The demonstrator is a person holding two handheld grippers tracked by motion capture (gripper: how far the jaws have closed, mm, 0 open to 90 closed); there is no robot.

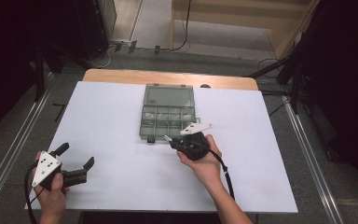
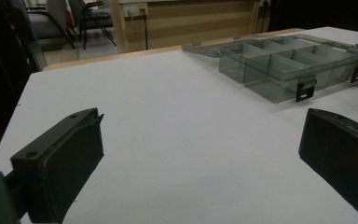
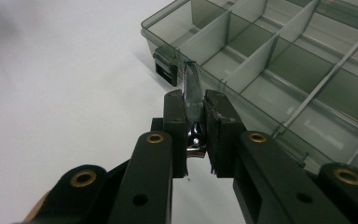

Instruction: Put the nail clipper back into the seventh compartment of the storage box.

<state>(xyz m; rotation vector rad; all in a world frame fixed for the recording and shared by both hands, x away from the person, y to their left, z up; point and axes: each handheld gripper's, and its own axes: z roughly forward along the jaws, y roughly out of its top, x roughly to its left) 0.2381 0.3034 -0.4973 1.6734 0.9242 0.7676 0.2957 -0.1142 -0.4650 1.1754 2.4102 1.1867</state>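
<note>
right hand-held gripper [image 3: 196,126] clamped on a nail clipper [image 3: 192,100], tip pointed ahead at the open organizer box [image 3: 261,60] just in front, likely lining up a compartment drop. left hand-held gripper [image 2: 200,158] open, empty, parked well off on the table [image 1: 121,121].

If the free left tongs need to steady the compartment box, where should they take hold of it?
Grip the near front wall of the compartment box between its two black latches, coming in low from the person's side. The lid lies open flat behind, and that rim is a thin upright edge facing the open left tongs. The right tongs hold a nail clipper near the corner.
</note>
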